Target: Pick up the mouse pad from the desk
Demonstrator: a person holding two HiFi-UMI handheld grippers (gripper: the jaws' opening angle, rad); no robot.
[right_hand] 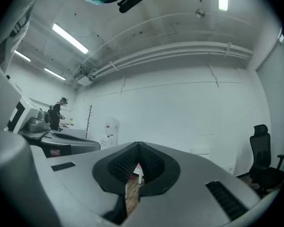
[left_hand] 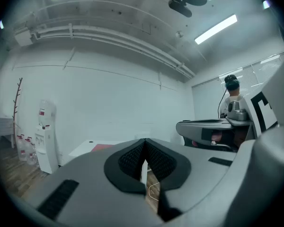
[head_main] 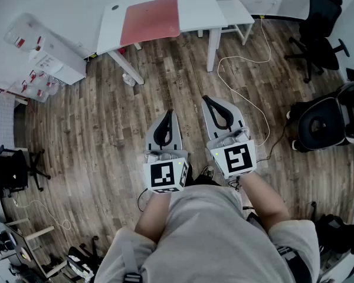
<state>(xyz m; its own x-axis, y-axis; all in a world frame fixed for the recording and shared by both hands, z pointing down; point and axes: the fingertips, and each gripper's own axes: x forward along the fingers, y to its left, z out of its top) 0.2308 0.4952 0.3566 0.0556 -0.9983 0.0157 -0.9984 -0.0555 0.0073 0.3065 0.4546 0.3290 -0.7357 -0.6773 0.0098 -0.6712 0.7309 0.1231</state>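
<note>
Both grippers shut and empty, well short of the desk; mouse pad not yet touched.

The left gripper (head_main: 168, 115) and right gripper (head_main: 209, 102) are held level side by side, jaws closed together with nothing between them. The red mouse pad (head_main: 151, 20) lies flat on the white desk (head_main: 194, 3), well apart from both. It appears to reach the desk's near edge, though at this range that is uncertain. Risks noted: the jaws must be opened before contact, or they will merely push the pad. A thin flat pad gives little to pinch unless it is taken at an edge. A loose white cable (head_main: 248, 61) trails across the wood floor (head_main: 94, 122) on the approach and could catch a foot. An office chair (head_main: 318, 16) stands clear to the right.
</note>
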